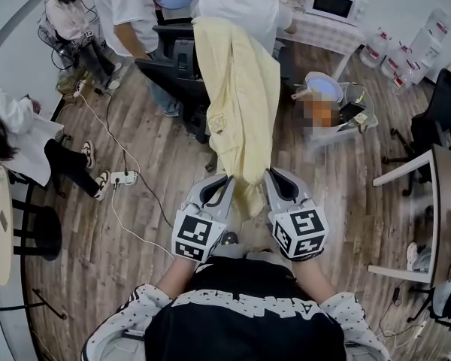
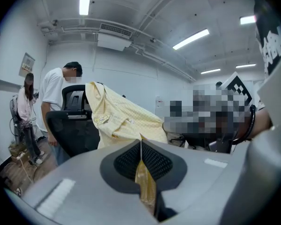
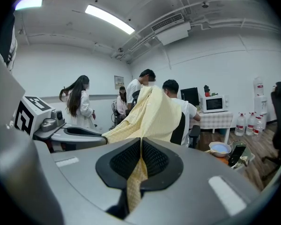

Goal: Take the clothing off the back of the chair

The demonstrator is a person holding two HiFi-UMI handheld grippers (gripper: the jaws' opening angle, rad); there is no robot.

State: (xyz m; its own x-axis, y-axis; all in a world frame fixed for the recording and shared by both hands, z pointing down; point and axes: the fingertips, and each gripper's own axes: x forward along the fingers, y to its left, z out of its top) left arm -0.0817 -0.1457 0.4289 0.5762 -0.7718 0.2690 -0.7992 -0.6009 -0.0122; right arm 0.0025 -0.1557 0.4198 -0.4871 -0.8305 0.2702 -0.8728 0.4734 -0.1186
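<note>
Left gripper (image 1: 228,179), right gripper (image 1: 270,174) abreast, jaws tight on shirt (image 1: 244,89)

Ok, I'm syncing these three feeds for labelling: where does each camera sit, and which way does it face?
Head view: on the head, steeply down on the pale yellow cloth shirt over the black office chair; left gripper, right gripper, sleeves show.
Left gripper view: on that gripper, along its shut jaws toward the chair.
Right gripper view: likewise on its gripper.
Shared: both show pinched shirt cloth.
</note>
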